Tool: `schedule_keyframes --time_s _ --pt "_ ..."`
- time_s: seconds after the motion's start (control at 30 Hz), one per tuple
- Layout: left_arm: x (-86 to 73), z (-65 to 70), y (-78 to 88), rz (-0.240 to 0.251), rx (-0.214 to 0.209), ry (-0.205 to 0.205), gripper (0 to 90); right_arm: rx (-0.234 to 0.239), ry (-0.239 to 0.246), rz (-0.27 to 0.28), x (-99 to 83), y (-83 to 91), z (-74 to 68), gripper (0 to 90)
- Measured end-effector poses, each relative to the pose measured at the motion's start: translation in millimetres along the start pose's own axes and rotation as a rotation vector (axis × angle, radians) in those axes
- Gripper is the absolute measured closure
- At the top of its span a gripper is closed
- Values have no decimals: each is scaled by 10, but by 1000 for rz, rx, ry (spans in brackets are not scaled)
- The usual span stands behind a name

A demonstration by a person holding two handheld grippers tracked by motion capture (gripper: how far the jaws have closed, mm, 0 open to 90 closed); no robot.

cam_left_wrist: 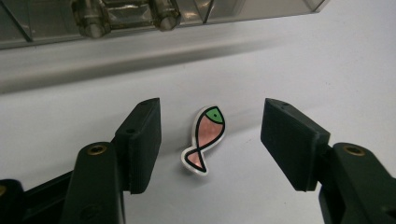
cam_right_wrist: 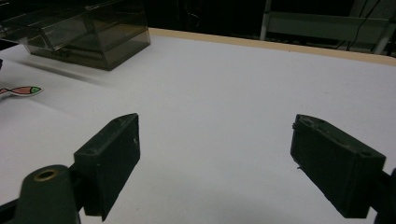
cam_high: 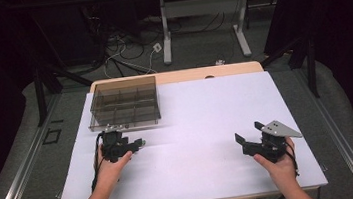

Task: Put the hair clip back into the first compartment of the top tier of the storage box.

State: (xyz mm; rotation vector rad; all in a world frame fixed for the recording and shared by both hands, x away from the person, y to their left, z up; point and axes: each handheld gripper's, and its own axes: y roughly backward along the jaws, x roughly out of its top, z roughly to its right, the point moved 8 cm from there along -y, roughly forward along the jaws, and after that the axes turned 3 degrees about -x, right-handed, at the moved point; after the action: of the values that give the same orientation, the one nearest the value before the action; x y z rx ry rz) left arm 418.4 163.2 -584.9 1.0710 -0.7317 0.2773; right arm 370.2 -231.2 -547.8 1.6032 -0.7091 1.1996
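Fingers (cam_left_wrist: 142, 140) of left gripper (cam_left_wrist: 210, 140) spread, flanking fish sticker (cam_left_wrist: 205, 137)

**Worktop layout**

Compartment box (cam_high: 123, 103) sits on the worktop (cam_high: 202, 121) at far left, its back edge near the worktop's far edge. Fish sticker (cam_left_wrist: 204, 138) lies flat on the worktop just in front of the box, between the jaws of the left tool (cam_left_wrist: 210, 140), touching neither. Left tool (cam_high: 119, 145) sits near-left, directly in front of the box. Right tool (cam_high: 259, 140) sits near-right, well apart from the left one and the box. From the right tool view, box (cam_right_wrist: 88, 35) and sticker (cam_right_wrist: 21, 90) lie far off to its left. Desk legs (cam_high: 165, 30) stand on the floor behind the worktop.
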Motion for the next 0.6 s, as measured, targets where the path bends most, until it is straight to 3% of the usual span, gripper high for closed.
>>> schedule_keyframes --time_s 0.6 --pt "-84 -11 -158 -59 20 -26 493 5 2 3 -4 -4 8 157"
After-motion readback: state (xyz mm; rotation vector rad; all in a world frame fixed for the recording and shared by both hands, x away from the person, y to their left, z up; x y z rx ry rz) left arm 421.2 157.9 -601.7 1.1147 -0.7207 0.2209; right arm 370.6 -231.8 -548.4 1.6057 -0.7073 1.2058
